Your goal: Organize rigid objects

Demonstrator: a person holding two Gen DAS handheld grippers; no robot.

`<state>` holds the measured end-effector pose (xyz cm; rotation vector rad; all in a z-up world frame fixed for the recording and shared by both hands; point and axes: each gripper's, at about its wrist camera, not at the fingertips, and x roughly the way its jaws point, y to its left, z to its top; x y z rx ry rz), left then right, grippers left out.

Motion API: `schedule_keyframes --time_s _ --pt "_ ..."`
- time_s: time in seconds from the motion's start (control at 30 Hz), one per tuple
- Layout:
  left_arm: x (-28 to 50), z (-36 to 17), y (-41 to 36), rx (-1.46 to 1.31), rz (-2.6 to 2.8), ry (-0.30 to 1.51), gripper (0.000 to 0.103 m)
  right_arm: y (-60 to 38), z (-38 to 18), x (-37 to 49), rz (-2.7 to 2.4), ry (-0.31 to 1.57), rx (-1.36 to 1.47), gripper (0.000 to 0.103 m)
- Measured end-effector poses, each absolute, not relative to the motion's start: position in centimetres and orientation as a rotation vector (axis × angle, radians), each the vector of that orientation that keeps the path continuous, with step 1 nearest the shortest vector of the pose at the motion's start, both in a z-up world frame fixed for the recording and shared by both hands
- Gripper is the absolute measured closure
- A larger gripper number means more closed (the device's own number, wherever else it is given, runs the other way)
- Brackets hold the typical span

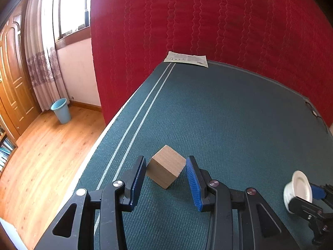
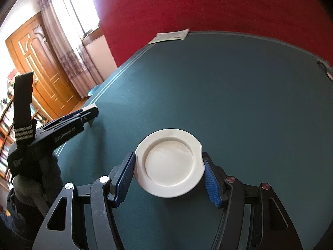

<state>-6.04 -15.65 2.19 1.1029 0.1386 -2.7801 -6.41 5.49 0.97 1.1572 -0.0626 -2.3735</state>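
A light wooden cube [image 1: 165,166] lies on the green cloth of the table [image 1: 229,114], between the blue pads of my left gripper [image 1: 166,167]. The jaws stand open around it; the left pad is close to the cube and the right pad stands a little off. My right gripper [image 2: 169,162] is shut on a white round ceramic piece [image 2: 169,162], its pads pressing both rims, and holds it over the table. In the left wrist view the white piece [image 1: 298,187] and the right gripper [image 1: 310,193] show at the far right.
A printed paper sheet [image 1: 186,58] lies at the table's far edge against a red quilted backdrop [image 1: 208,16]. The table's left edge [image 1: 108,129] drops to a wooden floor with a blue bin [image 1: 61,110]. The left gripper's body [image 2: 62,131] shows at left.
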Motion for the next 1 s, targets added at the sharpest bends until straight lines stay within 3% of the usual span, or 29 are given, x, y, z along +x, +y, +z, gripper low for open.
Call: schedule_keyframes --time_s 0.9,1.0 --pt "-3.6 4.0 -8.9 1.112 -2.865 -0.012 0.063 14.0 2.1 -3.0 -2.487 -0.255 1.121 0.040" --pt "-3.4 4.1 -9.5 1.116 -2.874 0.008 0.059 15.3 2.1 -2.5 -2.504 -0.277 1.125 0.040"
